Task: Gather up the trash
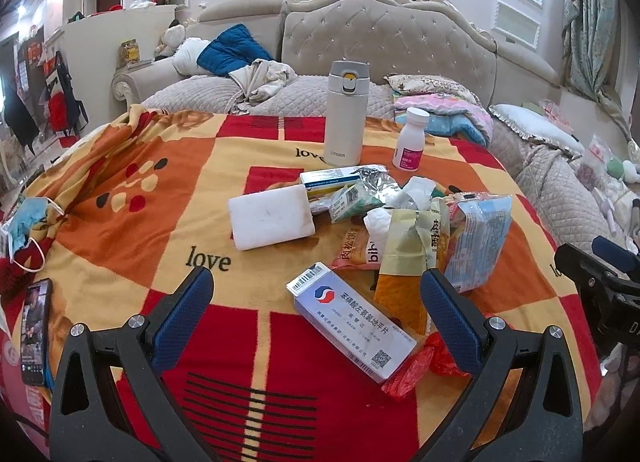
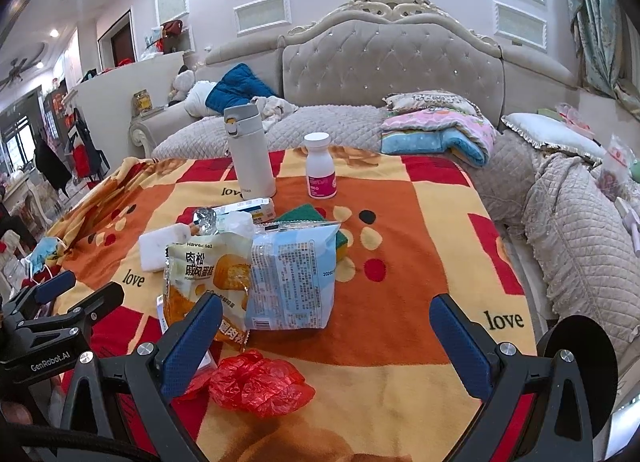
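A heap of trash lies on the red, orange and yellow blanket (image 1: 160, 197). It holds a yellow snack bag (image 1: 404, 258) (image 2: 208, 274), a pale blue wrapper (image 1: 478, 238) (image 2: 292, 278), crumpled tissue (image 1: 416, 189) and foil (image 1: 376, 177). A white medicine box (image 1: 354, 322) lies between my open left gripper's (image 1: 316, 310) fingers. Beside it sits a crumpled red plastic bag (image 1: 424, 366) (image 2: 256, 382), just ahead of my open right gripper (image 2: 326, 338), near the left finger. Both grippers hold nothing.
A white sponge block (image 1: 272, 217), a white thermos (image 1: 346, 113) (image 2: 250, 149) and a pill bottle (image 1: 410, 139) (image 2: 320, 171) stand behind the heap. A face mask (image 1: 28, 221) and a phone (image 1: 36, 330) lie at the left. A sofa (image 2: 392, 61) with bedding is behind.
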### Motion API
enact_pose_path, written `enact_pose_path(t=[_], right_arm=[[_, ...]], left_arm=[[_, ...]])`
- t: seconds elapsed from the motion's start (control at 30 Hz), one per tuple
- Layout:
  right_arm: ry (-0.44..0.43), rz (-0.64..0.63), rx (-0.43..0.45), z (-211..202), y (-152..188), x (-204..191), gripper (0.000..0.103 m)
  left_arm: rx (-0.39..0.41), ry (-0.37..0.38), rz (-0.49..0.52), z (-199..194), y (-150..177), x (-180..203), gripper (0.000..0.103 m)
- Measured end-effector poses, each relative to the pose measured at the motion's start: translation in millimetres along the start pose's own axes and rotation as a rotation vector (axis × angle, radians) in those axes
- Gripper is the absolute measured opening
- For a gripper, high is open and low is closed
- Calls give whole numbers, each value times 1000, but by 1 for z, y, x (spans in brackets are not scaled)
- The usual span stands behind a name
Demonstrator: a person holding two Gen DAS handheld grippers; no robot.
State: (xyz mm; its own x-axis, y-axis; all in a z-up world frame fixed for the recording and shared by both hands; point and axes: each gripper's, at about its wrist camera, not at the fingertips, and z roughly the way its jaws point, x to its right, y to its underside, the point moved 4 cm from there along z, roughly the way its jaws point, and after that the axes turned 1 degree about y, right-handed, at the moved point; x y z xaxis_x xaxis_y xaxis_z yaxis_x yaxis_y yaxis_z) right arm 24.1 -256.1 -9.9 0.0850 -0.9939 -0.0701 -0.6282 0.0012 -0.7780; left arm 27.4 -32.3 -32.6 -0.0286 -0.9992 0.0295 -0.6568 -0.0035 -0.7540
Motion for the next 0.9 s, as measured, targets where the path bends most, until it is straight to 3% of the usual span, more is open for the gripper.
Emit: enact_pose_path(t=[0.37, 0.9], right_arm=[[-6, 4, 4, 0, 0, -1, 103], [-15, 25, -2, 4, 0, -1, 103]], left_arm=[[2, 35, -52, -4, -1, -2, 103], [13, 5, -17, -2, 2, -1, 103]])
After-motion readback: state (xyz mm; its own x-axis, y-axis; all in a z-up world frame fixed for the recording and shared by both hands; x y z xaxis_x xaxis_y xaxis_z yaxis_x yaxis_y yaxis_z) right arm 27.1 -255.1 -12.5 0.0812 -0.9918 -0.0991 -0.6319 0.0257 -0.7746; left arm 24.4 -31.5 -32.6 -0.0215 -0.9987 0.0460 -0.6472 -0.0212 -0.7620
